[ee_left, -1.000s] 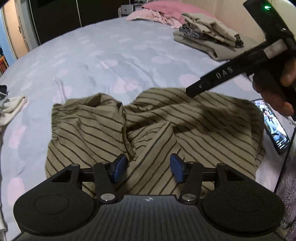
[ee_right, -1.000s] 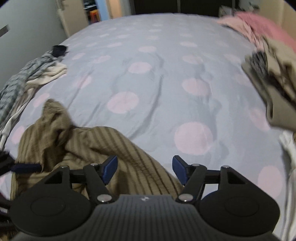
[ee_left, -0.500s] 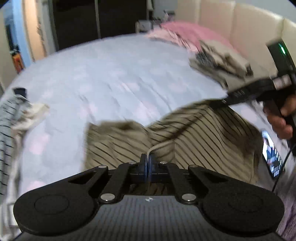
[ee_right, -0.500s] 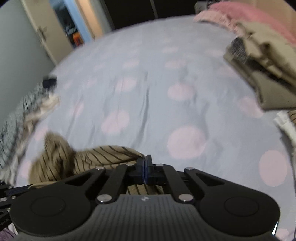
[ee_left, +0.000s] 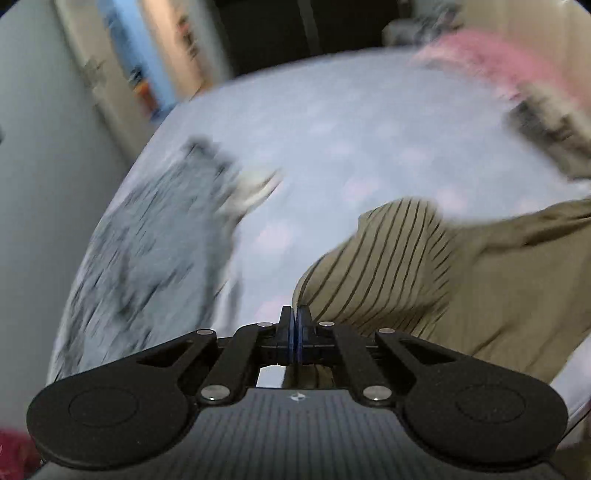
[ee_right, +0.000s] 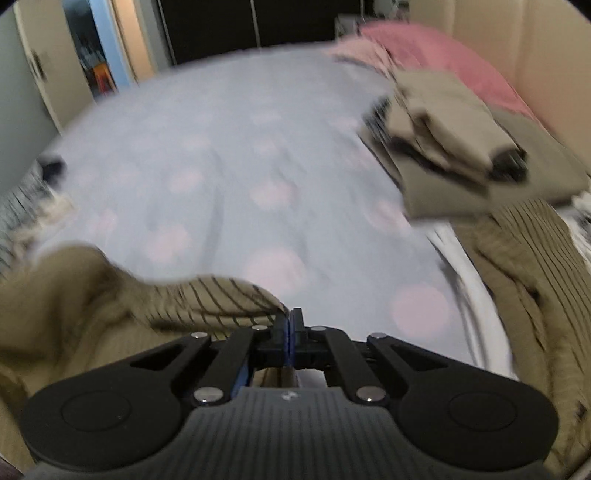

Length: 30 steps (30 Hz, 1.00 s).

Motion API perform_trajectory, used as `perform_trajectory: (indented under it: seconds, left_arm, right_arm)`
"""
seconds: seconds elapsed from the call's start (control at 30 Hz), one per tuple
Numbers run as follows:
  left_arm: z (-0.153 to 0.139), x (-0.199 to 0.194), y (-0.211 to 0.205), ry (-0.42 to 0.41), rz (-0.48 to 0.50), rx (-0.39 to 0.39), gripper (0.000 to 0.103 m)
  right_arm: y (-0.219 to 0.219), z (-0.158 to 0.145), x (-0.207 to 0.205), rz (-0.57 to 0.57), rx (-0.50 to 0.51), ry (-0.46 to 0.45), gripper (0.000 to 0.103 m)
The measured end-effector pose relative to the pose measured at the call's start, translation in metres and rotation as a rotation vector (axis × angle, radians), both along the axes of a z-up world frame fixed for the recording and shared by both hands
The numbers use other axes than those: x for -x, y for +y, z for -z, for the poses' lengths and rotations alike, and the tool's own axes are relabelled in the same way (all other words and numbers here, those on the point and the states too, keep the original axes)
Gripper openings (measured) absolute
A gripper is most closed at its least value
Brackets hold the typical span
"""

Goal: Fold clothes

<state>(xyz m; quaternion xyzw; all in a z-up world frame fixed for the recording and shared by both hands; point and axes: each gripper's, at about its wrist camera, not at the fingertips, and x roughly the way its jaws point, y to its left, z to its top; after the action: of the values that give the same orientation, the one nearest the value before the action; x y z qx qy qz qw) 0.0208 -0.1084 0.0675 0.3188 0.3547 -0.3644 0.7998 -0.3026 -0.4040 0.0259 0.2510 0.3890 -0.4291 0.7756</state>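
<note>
An olive garment with thin dark stripes [ee_left: 424,266] hangs lifted over the pale blue bedspread [ee_left: 332,140]. My left gripper [ee_left: 294,315] is shut on its edge, the cloth trailing off to the right of the pads. In the right wrist view the same striped garment [ee_right: 207,299] stretches away to the left, and my right gripper [ee_right: 289,318] is shut on its corner. Both views are blurred by motion.
A grey patterned garment [ee_left: 147,251] lies at the bed's left side. A stack of folded beige clothes [ee_right: 454,122] and a pink pillow [ee_right: 436,55] sit at the far right. Another striped olive cloth [ee_right: 535,266] lies at the right edge. Dark wardrobe doors [ee_right: 258,22] stand behind the bed.
Both grippers went from open above the striped garment to shut on its edges. They then rose, lifting the cloth off the bed, and the left view swung to the left.
</note>
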Motion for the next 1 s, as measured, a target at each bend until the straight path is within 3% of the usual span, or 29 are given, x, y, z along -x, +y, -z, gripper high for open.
perform_trajectory:
  seconds: [0.13, 0.2, 0.23, 0.3, 0.37, 0.43, 0.5, 0.67, 0.77, 0.83, 1.0]
  left_arm:
    - [0.020, -0.028, 0.024, 0.076, -0.106, -0.011, 0.001]
    - [0.024, -0.036, 0.030, 0.110, -0.126, 0.009, 0.003]
    - [0.022, -0.037, 0.033, 0.114, -0.135, 0.044, 0.009]
    - [0.018, -0.039, 0.039, 0.118, -0.153, 0.122, 0.020]
    - [0.011, -0.038, 0.046, 0.100, -0.145, 0.193, 0.021]
    - [0.005, -0.039, 0.044, 0.083, -0.139, 0.248, 0.021]
    - [0.001, -0.044, 0.035, 0.093, -0.140, 0.284, 0.021]
    - [0.005, -0.066, -0.003, 0.213, -0.125, 0.313, 0.021]
    - [0.014, -0.078, -0.038, 0.272, -0.075, 0.276, 0.024]
    - [0.022, -0.081, -0.064, 0.290, -0.034, 0.258, 0.036]
    - [0.052, -0.078, -0.124, 0.343, 0.068, 0.219, 0.039]
  right_arm:
    - [-0.002, 0.021, 0.006, 0.003, -0.060, 0.060, 0.001]
    - [-0.004, 0.024, 0.011, 0.009, -0.076, 0.040, 0.006]
    - [-0.004, 0.021, 0.012, 0.007, -0.070, 0.012, 0.009]
    - [-0.002, 0.013, 0.014, 0.001, -0.051, -0.050, 0.023]
    - [0.002, 0.001, 0.014, -0.004, -0.010, -0.122, 0.057]
    - [0.006, -0.008, 0.012, -0.016, 0.021, -0.208, 0.075]
    - [0.009, -0.017, 0.009, -0.029, 0.048, -0.295, 0.076]
    - [0.010, -0.025, -0.007, -0.015, 0.134, -0.312, 0.076]
    - [-0.002, -0.028, -0.021, -0.095, 0.077, -0.312, 0.077]
    - [-0.014, -0.027, -0.035, -0.157, -0.002, -0.276, 0.081]
    - [-0.043, -0.002, -0.063, -0.212, -0.146, -0.210, 0.082]
